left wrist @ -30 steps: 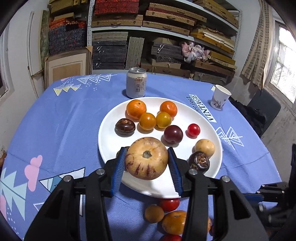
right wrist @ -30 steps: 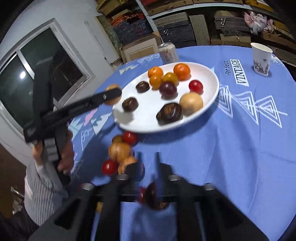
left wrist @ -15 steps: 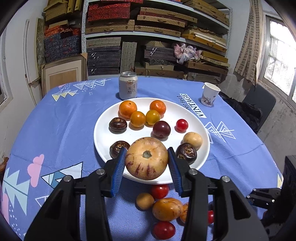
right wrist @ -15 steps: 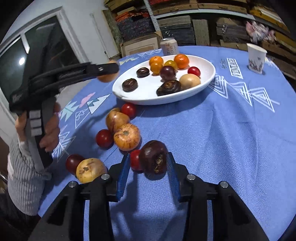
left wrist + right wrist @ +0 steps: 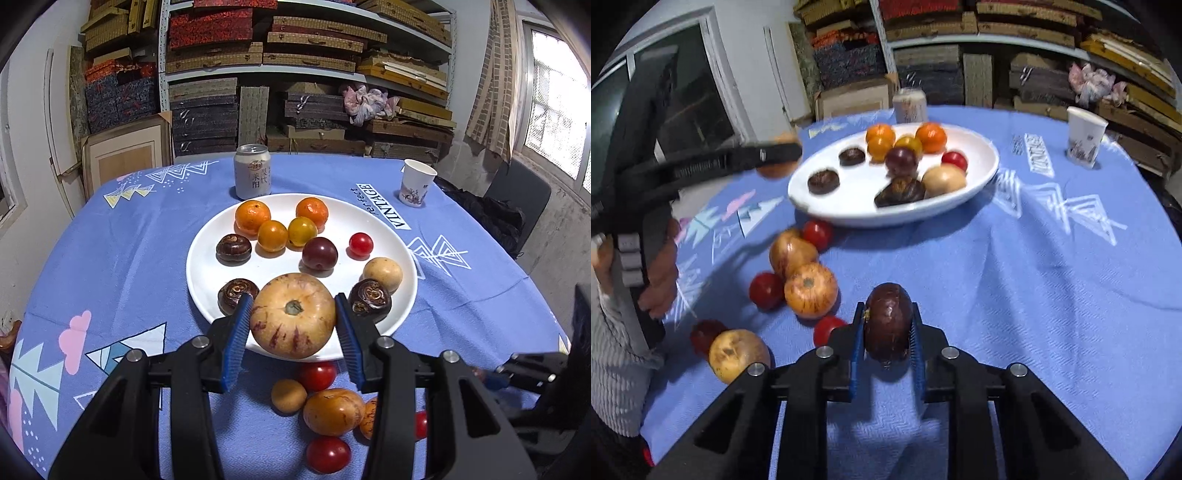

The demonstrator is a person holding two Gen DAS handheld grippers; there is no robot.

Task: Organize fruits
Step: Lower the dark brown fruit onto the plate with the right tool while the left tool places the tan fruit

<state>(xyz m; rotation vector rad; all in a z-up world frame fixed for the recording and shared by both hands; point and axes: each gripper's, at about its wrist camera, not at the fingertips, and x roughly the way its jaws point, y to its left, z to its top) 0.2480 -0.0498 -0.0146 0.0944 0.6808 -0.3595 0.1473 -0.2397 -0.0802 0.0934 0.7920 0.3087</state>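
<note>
Left gripper (image 5: 293, 323): its blue ribbed pads clamp a large pale yellow-tan round fruit with purple streaks (image 5: 293, 315) from both sides, low in the centre of the left wrist view.
Held pale fruit, facing: its grey-green stem scar faces the camera; the body is squat, wider than tall, with the broad axis running side to side between the pads.
Held pale fruit, place: in front of the near rim of the round white ceramic plate (image 5: 207, 269), covering that rim from the camera; whether it touches the plate I cannot tell.
Right gripper (image 5: 888, 326): its jaws have just been closing and now pinch a dark maroon oval fruit (image 5: 888, 325), lower centre of the right wrist view.
Dark fruit, facing: long axis upright in the frame, one narrow end up, the flat sides against the pads.
Dark fruit, place: above the blue patterned tablecloth (image 5: 1034, 277), nearer the camera than the plate.
On the plate: two oranges, small orange and yellow tomatoes, a plum, a red cherry tomato, a tan round fruit and three dark brown flattened fruits.
Loose fruits (image 5: 798, 280): red tomatoes and streaked orange-tan fruits clustered on the cloth left of centre, just below the plate.
Far edge: a silver drink can (image 5: 253, 171) upright behind the plate; a white paper cup (image 5: 415, 182) upper right.
Person: a hand (image 5: 659, 273) in a striped sleeve grips the left tool at the left edge.
</note>
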